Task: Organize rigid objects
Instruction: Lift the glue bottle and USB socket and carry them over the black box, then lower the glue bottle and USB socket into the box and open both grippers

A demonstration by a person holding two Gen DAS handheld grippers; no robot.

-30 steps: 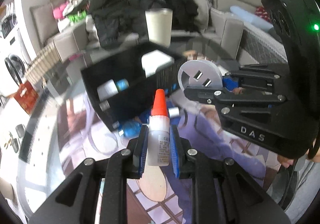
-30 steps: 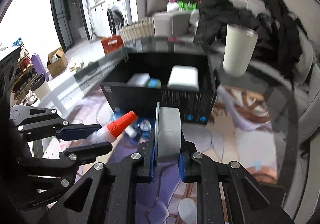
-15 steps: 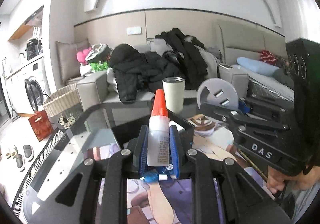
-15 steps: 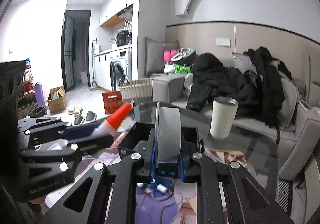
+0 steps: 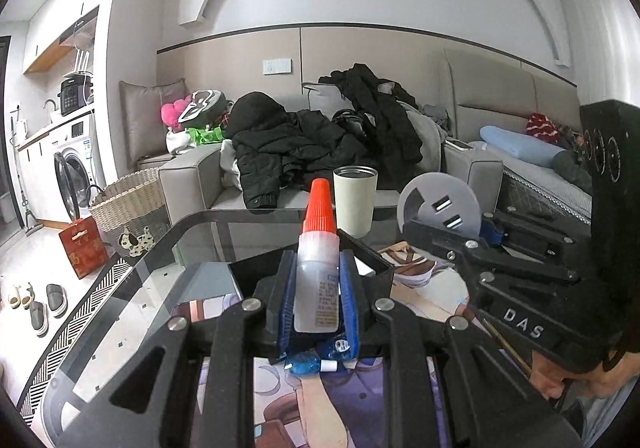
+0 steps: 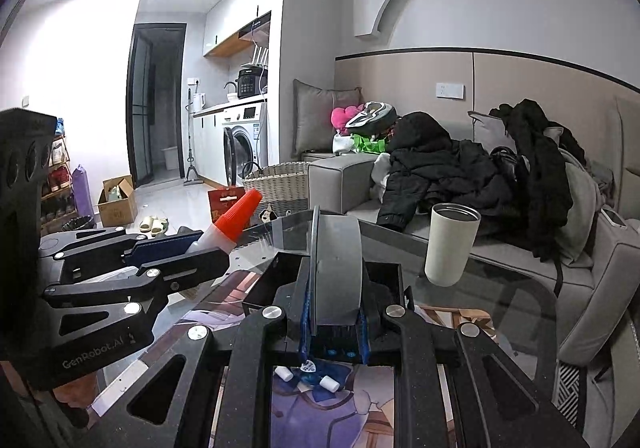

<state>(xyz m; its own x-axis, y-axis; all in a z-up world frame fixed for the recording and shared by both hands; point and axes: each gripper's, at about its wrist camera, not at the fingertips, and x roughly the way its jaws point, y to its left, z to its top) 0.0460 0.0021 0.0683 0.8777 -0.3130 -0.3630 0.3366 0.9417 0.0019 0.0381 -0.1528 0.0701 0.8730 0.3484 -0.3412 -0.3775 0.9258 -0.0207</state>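
We read "DAS" in pale letters on the black body of the right gripper [image 5: 450, 230] as it shows in the left wrist view, and "GenRobot.AI" on the body of the left gripper [image 6: 208, 244] as it shows in the right wrist view. The left gripper [image 5: 318, 288] is clenched on a small glue bottle [image 5: 318, 280], its blue pads pressing the bottle's two sides; the bottle's white label carries fine print too small for us to read. The bottle stands upright between the fingers, long axis vertical, orange cap [image 5: 319, 205] pointing up; seen from the other gripper, the bottle [image 6: 230, 224] leans with its cap up and to the right. The right gripper [image 6: 334, 304] is clenched on a grey round disc [image 6: 336, 268], held on edge, so we see its thin rim facing us and its flat faces against the pads. From the left wrist view the disc [image 5: 440, 207] shows one flat face with two small slots. Both things are held above a glass table [image 5: 120, 312], over a black box [image 6: 384, 276] that sits on it. A pale cup [image 6: 450, 250] stands upright on the table beyond the box, and small blue bottles [image 6: 316, 376] lie on the table below the grippers.
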